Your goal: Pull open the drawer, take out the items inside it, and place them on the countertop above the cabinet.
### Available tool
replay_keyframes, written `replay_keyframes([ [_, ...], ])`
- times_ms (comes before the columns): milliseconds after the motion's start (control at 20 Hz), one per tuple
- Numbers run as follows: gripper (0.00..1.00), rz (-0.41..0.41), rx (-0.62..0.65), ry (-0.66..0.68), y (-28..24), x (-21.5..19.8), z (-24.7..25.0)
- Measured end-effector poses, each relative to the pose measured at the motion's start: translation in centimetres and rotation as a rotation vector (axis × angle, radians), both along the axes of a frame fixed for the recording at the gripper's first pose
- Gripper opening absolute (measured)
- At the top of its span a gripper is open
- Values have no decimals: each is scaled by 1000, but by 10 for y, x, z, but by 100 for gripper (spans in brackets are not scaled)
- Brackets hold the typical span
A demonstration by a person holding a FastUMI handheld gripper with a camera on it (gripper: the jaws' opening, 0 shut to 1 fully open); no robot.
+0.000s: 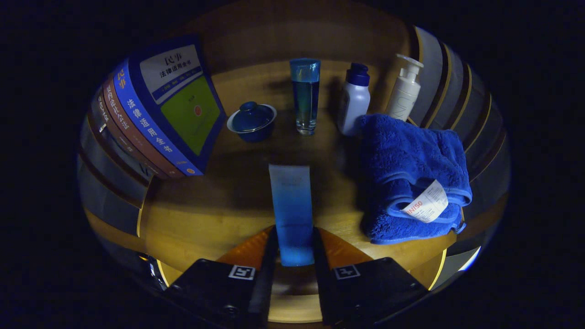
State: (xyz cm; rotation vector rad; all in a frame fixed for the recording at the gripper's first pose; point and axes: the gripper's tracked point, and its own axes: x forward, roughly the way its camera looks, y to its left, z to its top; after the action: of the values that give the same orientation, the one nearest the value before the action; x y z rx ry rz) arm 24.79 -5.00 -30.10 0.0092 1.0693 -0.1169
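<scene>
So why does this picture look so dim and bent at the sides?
In the gripper view, the fisheye lens bows the books and the striped side walls outward; light falls mostly on the wooden surface near the fingers, the back is in shadow, and the bottles cast dark shadows behind them. The tube held between the fingers stays sharp.

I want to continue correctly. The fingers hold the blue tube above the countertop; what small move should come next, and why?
Probably lower the blue tube to the wooden countertop and open the fingers. The gripper clamps its near end, and bare wood lies ahead, short of the lidded bowl and the towel.
</scene>
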Motion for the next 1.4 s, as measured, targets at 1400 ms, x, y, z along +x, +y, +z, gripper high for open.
replay_keyframes([
  [1400, 99, 119, -13, -689, 36, -253, 152],
])
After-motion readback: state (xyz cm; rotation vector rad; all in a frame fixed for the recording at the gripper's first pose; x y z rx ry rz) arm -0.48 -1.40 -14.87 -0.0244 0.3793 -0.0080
